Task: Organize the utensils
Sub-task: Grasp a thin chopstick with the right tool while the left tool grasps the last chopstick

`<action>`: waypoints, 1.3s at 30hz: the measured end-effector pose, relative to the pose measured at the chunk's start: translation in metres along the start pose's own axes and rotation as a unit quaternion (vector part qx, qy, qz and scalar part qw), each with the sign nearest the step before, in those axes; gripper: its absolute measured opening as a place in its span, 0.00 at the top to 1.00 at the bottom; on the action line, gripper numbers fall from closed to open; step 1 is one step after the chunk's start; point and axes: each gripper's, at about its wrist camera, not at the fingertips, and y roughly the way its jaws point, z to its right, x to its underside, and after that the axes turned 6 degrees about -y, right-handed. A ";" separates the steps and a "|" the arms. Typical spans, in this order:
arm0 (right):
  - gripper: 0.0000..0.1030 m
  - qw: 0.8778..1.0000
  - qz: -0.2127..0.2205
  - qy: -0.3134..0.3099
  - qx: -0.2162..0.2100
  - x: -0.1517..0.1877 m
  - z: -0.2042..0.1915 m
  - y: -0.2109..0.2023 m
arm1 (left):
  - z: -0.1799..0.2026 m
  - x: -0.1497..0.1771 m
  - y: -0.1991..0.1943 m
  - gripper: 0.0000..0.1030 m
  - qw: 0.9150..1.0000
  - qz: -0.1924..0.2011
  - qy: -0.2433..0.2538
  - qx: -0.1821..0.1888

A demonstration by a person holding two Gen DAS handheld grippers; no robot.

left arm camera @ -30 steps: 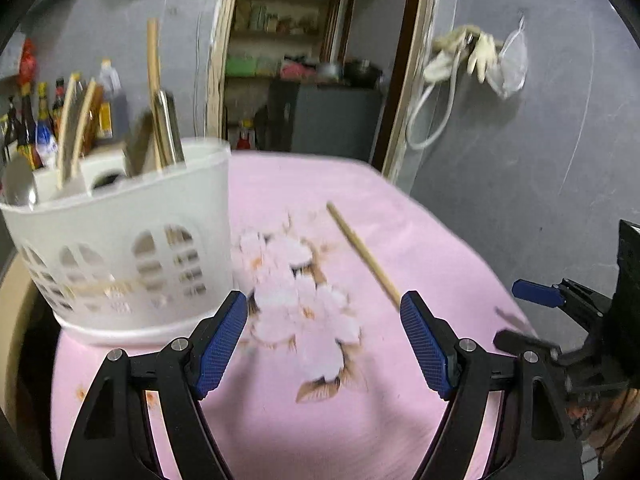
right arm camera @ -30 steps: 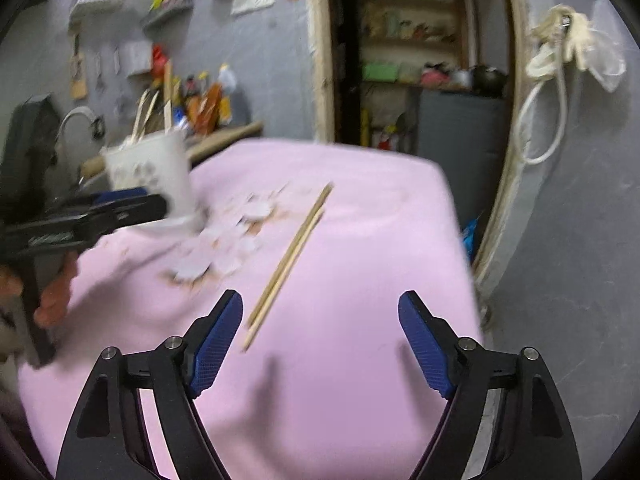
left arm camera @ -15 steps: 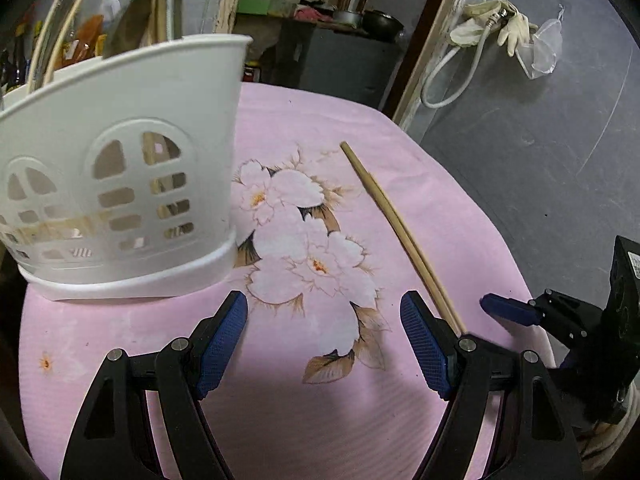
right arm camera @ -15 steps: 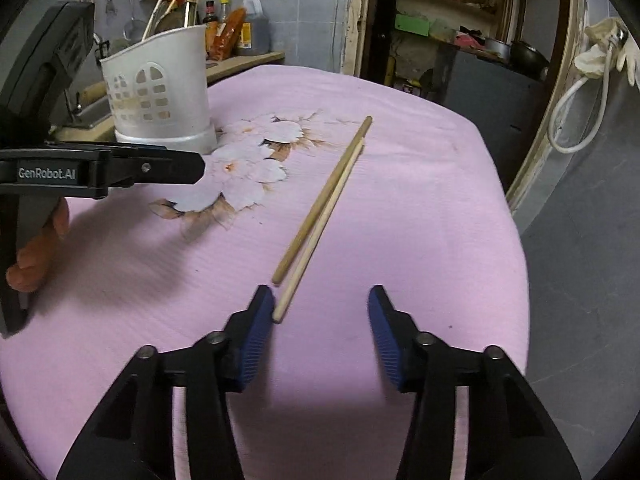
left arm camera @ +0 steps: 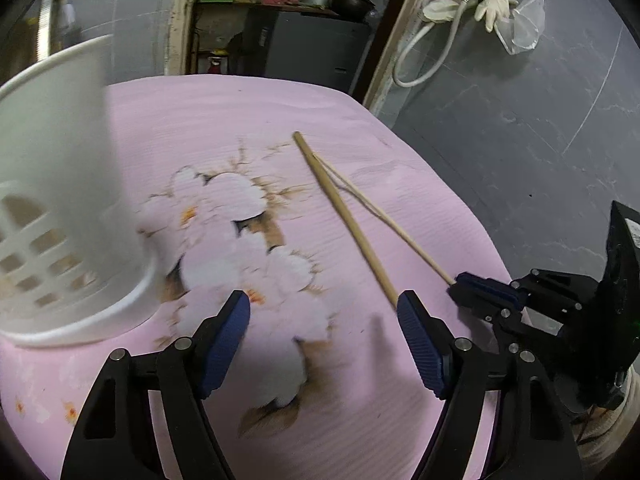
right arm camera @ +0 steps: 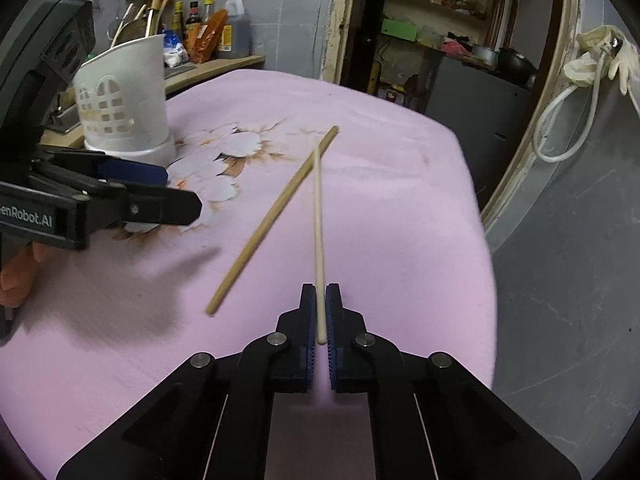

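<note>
1. Pink flowered cloth (right arm camera: 400,208) covers the table, a grey wall and an open doorway behind it.
2. One thin chopstick (right arm camera: 318,216) is nipped at its near end in my right gripper (right arm camera: 319,322), whose jaws are almost fully closed on it; its far tip is lifted just above the cloth, by the shadow line in the left wrist view.
3. It looks light, stiff and smooth, so I judge it may swivel in an end grip; a hold nearer mid-length would steady it.
4. A second chopstick (right arm camera: 272,224) lies flat beside it, the far tips nearly meeting.
5. My left gripper (left arm camera: 324,344) hovers wide open, empty, near the white utensil basket (right arm camera: 124,96).
6. Half a second ago my right gripper's jaws stood partly open over both sticks, which lay side by side.
</note>
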 end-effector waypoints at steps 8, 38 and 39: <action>0.98 0.998 -0.002 0.042 0.038 0.015 0.037 -0.007 | 0.015 -0.032 0.040 0.56 1.000 -0.031 0.001 0.006; 0.94 0.990 -0.086 0.065 -0.096 -0.071 0.094 0.083 | 0.008 -0.079 0.084 0.89 0.999 -0.039 -0.009 -0.002; 0.95 0.990 -0.083 0.068 -0.093 -0.070 0.094 0.082 | 0.008 -0.079 0.085 0.89 0.999 -0.040 -0.012 0.000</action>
